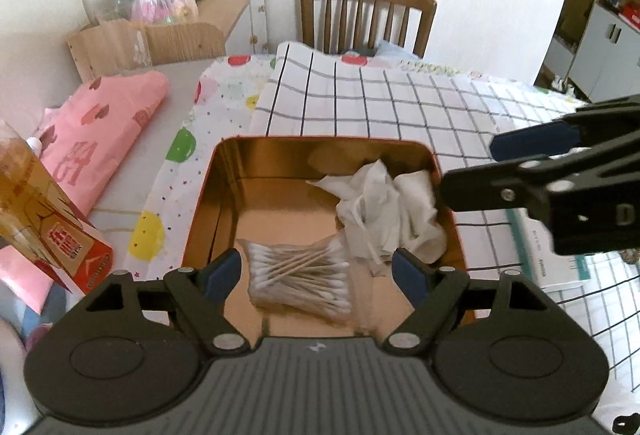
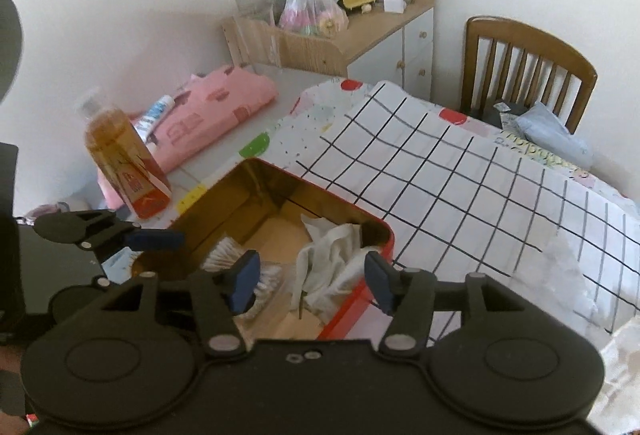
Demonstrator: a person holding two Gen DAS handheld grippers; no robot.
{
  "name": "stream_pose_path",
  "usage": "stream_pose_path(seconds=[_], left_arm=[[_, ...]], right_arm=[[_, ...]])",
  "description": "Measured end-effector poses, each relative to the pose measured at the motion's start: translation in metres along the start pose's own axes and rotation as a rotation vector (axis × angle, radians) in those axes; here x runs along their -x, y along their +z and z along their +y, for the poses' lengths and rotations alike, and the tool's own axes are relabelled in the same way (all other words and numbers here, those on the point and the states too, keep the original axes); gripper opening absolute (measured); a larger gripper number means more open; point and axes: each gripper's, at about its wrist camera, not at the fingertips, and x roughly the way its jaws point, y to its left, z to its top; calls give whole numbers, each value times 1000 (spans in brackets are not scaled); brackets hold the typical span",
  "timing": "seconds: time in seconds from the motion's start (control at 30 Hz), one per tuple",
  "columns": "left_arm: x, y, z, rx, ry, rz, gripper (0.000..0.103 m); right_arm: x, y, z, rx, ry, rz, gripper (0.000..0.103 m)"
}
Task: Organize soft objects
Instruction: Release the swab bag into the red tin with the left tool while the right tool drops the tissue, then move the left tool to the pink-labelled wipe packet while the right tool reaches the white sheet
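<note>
Left wrist view: an open metal tin (image 1: 442,171) with a gold interior and a red outer rim sits on the tabletop, at the near edge of a white black-grid cloth (image 1: 400,103) that lies over a dotted cloth (image 1: 180,191). A packet of cotton swabs (image 1: 300,277) lies flat on the tin's floor near its front wall, while a crumpled white tissue (image 1: 388,207) is bunched in the tin's right-hand side, against the wall. The left gripper (image 1: 316,271) hangs over the front of the tin, its blue-padded fingers (image 1: 222,273) set wide apart with nothing between them — the swabs lie below the gap, untouched. The right gripper (image 1: 472,171) reaches in from the right, above the tin's right rim, fingers parted and empty.

Right wrist view: the right gripper (image 2: 312,281) hovers above the tissue (image 2: 328,259), its fingers apart and clear of the paper; no earlier frame shows their movement. An amber bottle (image 2: 120,155) stands upright beyond the tin's left corner, beside a folded pink cloth (image 2: 216,107) at the tabletop's far edge. A wooden chair (image 2: 528,75) stands behind the tabletop — a cluttered cabinet (image 2: 384,31) against the wall.
</note>
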Motion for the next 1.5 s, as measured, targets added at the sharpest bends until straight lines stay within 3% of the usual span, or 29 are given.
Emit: stream_pose_path(seconds=[0.23,0.7,0.83,0.9,1.27,1.5], left_arm=[[30,-1,-10,-24,-22,-50,83],[95,-6,-47,-74,-140,-170,86],[111,-11,-60,-106,-163,-200,100],[120,-14,-65,-119,-189,-218,101],[131,-39,-80,-83,-305,-190,101],[115,-69,-97,-129,-283,-152,103]], right_arm=[[43,-13,0,-13,-15,-54,63],[129,-56,0,-83,-50,-171,71],[149,-74,-1,-100,-68,-201,75],[160,-83,-1,-108,-80,-217,77],[205,-145,-8,-174,-169,-273,87],[205,-186,-13,-211,-187,-247,91]])
